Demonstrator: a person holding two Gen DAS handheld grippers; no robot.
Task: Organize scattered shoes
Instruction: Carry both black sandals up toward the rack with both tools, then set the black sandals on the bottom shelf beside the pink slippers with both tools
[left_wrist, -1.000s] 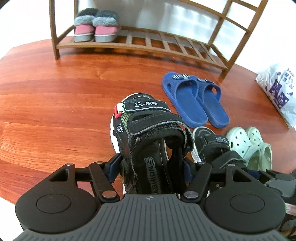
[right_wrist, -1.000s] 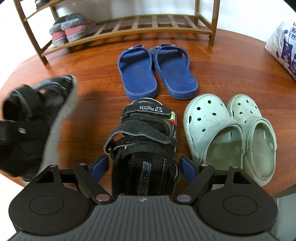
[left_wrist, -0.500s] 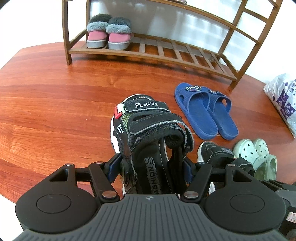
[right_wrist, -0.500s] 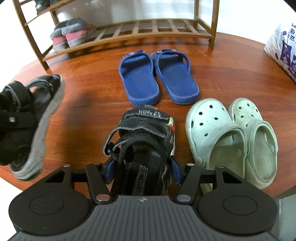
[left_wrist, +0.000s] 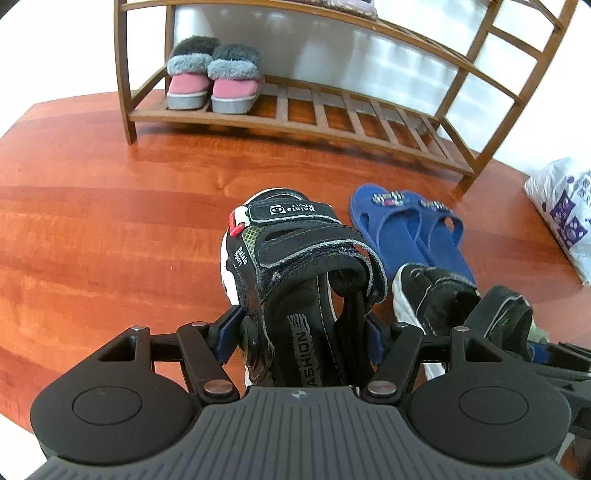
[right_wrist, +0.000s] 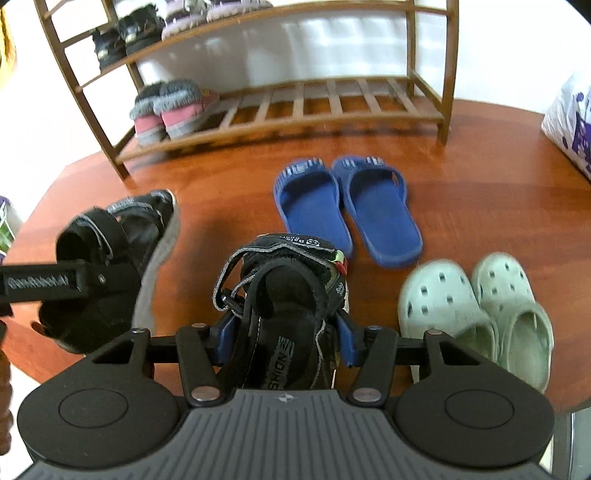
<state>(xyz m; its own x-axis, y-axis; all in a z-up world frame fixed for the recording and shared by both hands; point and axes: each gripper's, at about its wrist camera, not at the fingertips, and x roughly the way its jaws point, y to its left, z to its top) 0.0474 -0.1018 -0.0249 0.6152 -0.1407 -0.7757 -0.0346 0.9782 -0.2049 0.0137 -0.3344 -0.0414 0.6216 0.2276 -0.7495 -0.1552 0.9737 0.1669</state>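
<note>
A polished red-brown wooden floor (right_wrist: 480, 177) runs up to a wooden shoe rack (right_wrist: 317, 99) standing against a white wall. A pair of pink slippers (left_wrist: 212, 83) with grey fur cuffs sits at the left end of the rack's lowest shelf; darker shoes fill the shelf above. On the floor in front of the rack lie a pair of blue slides (right_wrist: 347, 210) side by side, and nearer, to their right, a pair of pale green clogs (right_wrist: 476, 306). A white and purple bag (left_wrist: 561, 214) lies at the far right.

The left gripper (left_wrist: 299, 332) clamps its fingers on the sides of a black strap sandal (left_wrist: 295, 266), lifted clear of the floor. The right gripper (right_wrist: 282, 338) has just been closing, and its fingers now pinch the matching black sandal (right_wrist: 284, 295) at the heel, raised too. The two sandals hang near each other, toes pointing toward the rack.
</note>
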